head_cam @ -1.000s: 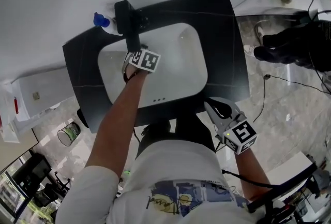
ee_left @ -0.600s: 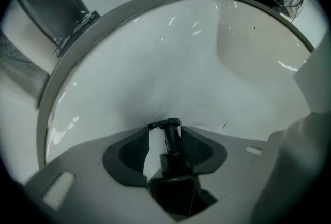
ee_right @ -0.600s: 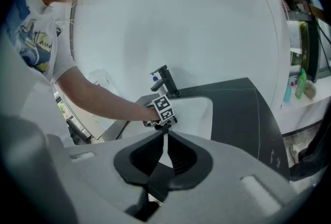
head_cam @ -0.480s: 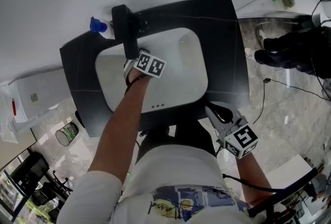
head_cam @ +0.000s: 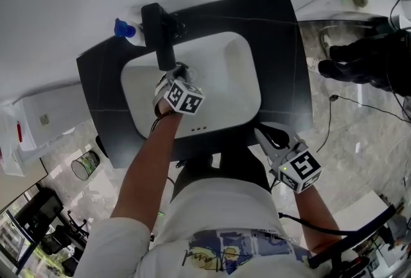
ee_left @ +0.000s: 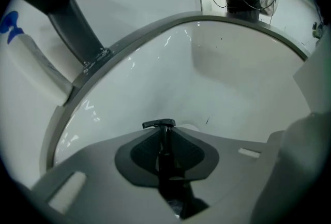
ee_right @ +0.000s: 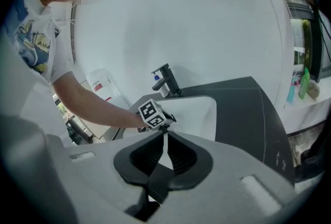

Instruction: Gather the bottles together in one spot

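Two grippers show. Left gripper (head_cam: 180,71) is low in the white sink (head_cam: 225,84); its fingers just squeezed nearly together, with nothing seen between. Right gripper (head_cam: 260,135) stays near, fingers narrow, empty. Blue-capped bottle (head_cam: 126,31) stands far left beside the tap (head_cam: 160,39).

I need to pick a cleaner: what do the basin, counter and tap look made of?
Basin: glossy white, likely ceramic, by its highlights. Counter: matte dark slab, thin pale lines, stone or laminate. Tap: matte black, probably coated metal.
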### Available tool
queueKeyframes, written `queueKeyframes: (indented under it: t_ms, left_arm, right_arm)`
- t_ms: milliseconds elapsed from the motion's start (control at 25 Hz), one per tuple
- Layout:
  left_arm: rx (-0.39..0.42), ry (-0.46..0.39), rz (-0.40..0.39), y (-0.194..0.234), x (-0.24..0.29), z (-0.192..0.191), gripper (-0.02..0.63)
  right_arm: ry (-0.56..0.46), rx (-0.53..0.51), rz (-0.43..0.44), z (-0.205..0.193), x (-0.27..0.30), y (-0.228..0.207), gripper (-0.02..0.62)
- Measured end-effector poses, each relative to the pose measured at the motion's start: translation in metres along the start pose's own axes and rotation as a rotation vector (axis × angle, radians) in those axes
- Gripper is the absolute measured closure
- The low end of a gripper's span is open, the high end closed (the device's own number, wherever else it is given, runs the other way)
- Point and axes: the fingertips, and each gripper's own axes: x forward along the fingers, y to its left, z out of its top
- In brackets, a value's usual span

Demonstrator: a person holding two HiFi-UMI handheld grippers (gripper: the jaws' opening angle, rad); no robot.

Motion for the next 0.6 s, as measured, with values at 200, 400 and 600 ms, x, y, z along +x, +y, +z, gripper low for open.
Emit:
queueKeyframes:
  t_ms: [200, 400, 600]
  left_arm:
    - [-0.012, -0.015, -0.028, -0.003, -0.004, -0.001, 0.542]
    - [-0.029, -0.047, -0.05, -0.003, -0.014, 0.002, 0.545]
    - [0.025, 0.027, -0.106, -0.011, 0.002, -0.001, 0.541]
  right_arm:
    - [-0.001, -0.018, 0.02, 0.004, 0.006, 0.011, 0.571]
    - [-0.004, -0.029, 0.018, 0.006, 0.007, 0.016, 0.571]
    - [-0.01, -0.019, 0.02, 0.003, 0.007, 0.022, 0.571]
